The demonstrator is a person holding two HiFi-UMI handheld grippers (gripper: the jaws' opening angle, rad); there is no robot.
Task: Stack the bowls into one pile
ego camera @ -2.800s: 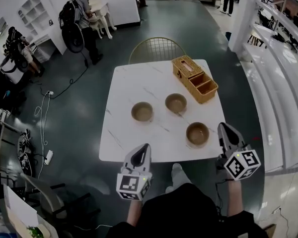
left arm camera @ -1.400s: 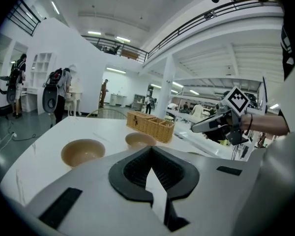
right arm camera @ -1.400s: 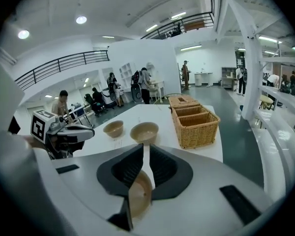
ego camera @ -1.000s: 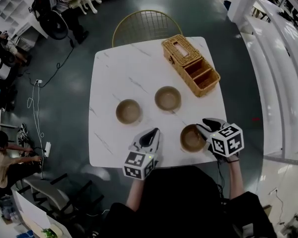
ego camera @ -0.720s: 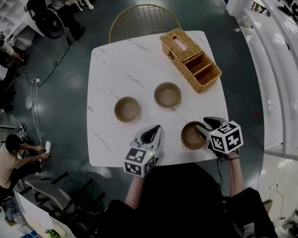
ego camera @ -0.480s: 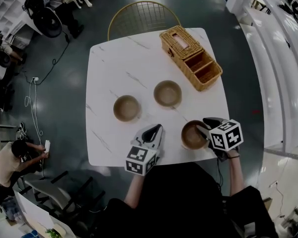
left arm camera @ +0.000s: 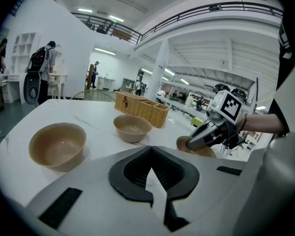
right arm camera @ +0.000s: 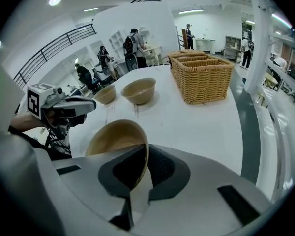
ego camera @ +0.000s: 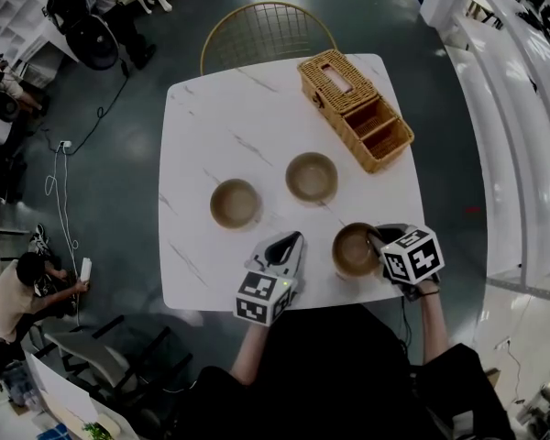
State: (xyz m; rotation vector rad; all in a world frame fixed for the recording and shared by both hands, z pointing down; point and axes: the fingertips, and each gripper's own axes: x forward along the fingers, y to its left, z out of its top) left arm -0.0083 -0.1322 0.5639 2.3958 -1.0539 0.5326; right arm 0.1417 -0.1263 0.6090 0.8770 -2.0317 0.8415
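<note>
Both claws have come in over the front edge of the table since the first look, when they hung short of it. The right claw has also dropped onto the nearest bowl. Its jaws have just been closing, and they now pinch that bowl's rim on the right side, with one pad inside the wall and one outside. The held bowl sits on the table by the front right corner.

Just left of it, the left claw hangs low over the table with its jaws together and nothing between them. A second bowl stands ahead of this claw and a little to its left. The third bowl stands farther ahead, between the lines of the two claws. The three bowls are apart from one another and none is stacked. A wicker basket lies well ahead of the right claw at the far right corner.
</note>
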